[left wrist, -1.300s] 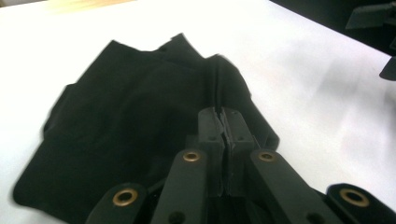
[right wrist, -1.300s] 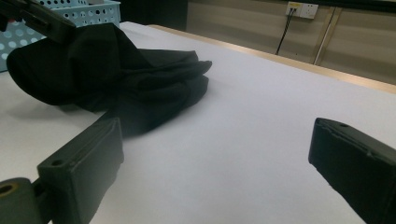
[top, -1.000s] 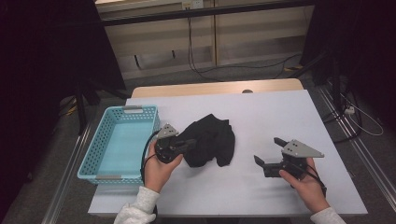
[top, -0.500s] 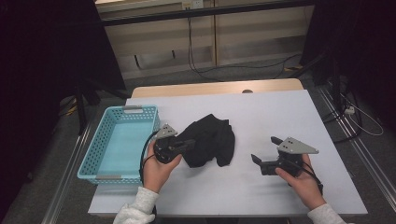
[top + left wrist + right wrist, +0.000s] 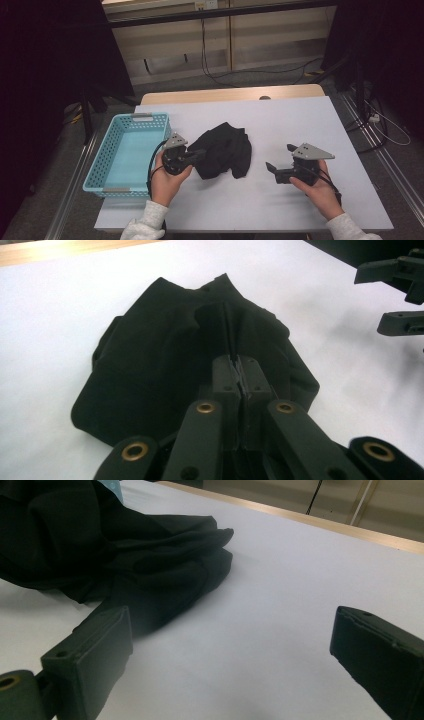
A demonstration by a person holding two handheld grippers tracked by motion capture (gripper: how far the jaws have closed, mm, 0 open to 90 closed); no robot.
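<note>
The crumpled black cloth [image 5: 224, 155] lies mid-worktop [image 5: 280, 120], just right of the light-blue basket [image 5: 127, 150]; the left hand-held gripper [image 5: 197, 156] is clenched on the cloth's left edge, pinching a fold; the right hand-held gripper [image 5: 277, 161] hovers released, jaws wide apart, well clear of the cloth.

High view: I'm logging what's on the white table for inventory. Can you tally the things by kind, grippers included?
Crumpled black cloth garment: 1
Light blue perforated plastic basket: 1
Black two-jaw grippers: 2, the left gripper shut on the garment, the right gripper open beside it
Total: 4
</note>
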